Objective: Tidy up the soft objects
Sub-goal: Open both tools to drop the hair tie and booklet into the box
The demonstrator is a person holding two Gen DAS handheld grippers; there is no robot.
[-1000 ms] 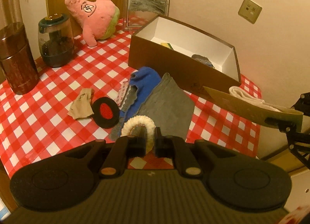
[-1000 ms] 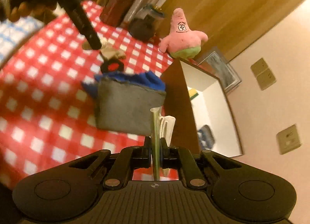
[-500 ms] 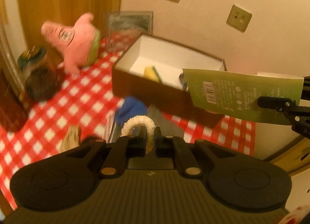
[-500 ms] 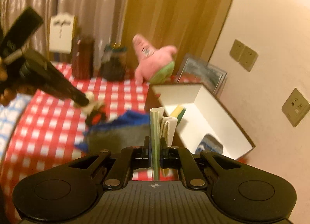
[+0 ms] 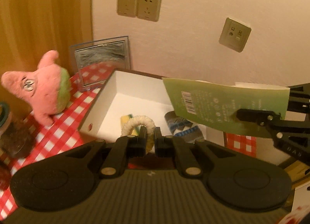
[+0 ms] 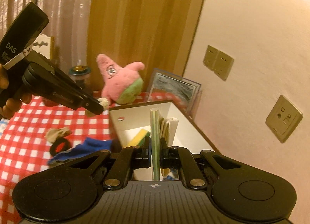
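Red-and-white checked tablecloth [image 5: 64, 127], pink-and-green plush star [image 5: 46, 96], white-lined brown box [image 5: 133, 96], green card [image 5: 222, 103].

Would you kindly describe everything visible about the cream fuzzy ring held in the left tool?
The cream fuzzy ring is a small loop of plush, looped fabric, like a hair tie. It stands upright, its lower part pinched between the shut fingers of the left tool, and hangs above the open white-lined box, touching nothing else.

One pink star toy [image 5: 45, 90], one open box [image 5: 100, 107], one mirror [image 5: 101, 63], one yellow sponge [image 6: 138, 136], one patterned sock [image 5: 184, 129], one white hair tie [image 5: 138, 124], one green packet [image 5: 226, 107], three wall sockets [image 5: 234, 35], two grippers [image 5: 149, 132].
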